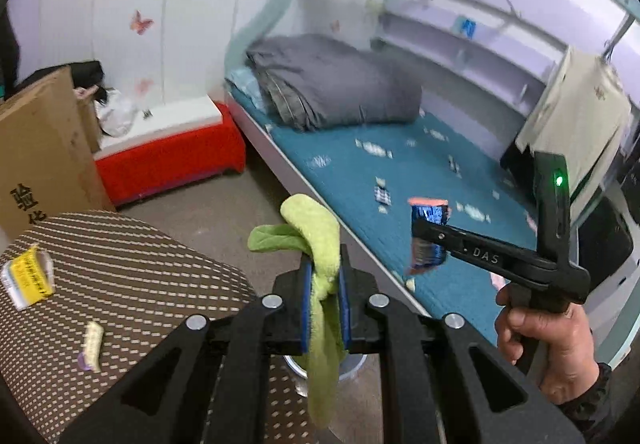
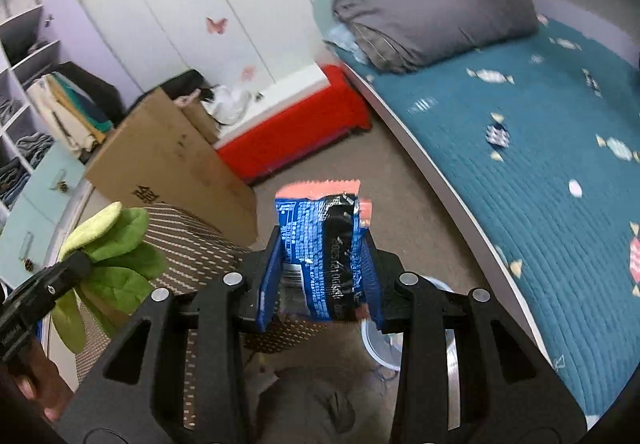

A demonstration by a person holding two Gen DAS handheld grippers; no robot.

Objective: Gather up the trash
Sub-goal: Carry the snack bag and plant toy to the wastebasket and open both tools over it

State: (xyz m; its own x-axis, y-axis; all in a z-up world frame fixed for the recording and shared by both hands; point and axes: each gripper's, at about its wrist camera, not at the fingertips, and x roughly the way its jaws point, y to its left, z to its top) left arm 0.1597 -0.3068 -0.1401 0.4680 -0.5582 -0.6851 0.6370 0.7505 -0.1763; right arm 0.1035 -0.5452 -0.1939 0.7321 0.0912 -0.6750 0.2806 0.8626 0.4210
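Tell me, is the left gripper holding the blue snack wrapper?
No, the left gripper is shut on a green cloth, while the blue snack wrapper sits clamped in the right gripper.

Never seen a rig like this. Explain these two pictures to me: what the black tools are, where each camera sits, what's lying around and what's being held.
There is no robot here. A person holds a black two-finger clamp in each hand, and each clamp carries a wide-angle camera looking along its fingers.

The left wrist view shows the left gripper shut on a green cloth. Beyond it is the right gripper, held in the person's hand.

The right wrist view shows the right gripper shut on a blue snack wrapper.

On the brown patterned stool lie a yellow wrapper and a pale small wrapper. Another small wrapper lies on the teal bed. A bin shows partly below.
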